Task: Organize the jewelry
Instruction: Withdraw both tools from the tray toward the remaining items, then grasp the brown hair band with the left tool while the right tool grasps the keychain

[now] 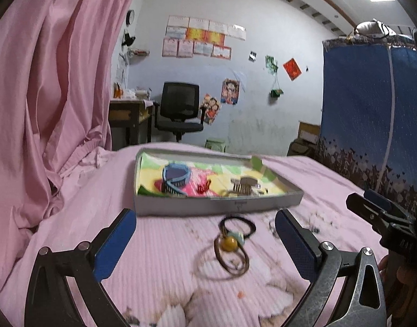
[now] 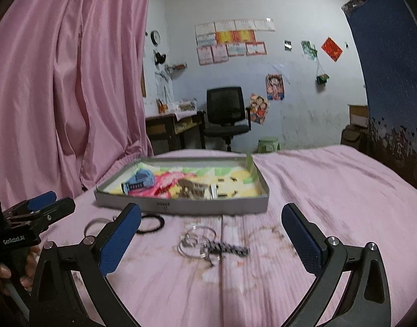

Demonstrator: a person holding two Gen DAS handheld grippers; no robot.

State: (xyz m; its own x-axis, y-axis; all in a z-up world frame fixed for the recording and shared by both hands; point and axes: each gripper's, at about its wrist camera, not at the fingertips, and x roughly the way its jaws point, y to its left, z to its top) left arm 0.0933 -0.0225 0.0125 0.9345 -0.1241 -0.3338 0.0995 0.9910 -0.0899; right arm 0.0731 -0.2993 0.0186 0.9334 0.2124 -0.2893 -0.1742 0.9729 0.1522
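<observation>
Left wrist: left gripper (image 1: 205, 218) hovers spread, seemingly above hair ties (image 1: 231, 241).

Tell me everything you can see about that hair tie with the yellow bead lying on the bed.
The hair tie with the yellow bead lies flat on the pink bedspread, just in front of the grey box and apart from it. It has a round amber-yellow bead, glossy like plastic, beside a small pale green piece, joined to thin brown elastic loops. A black elastic band overlaps it on the box side. It sits between the open left tongs, which do not touch it. The picture is slightly blurred.
</observation>
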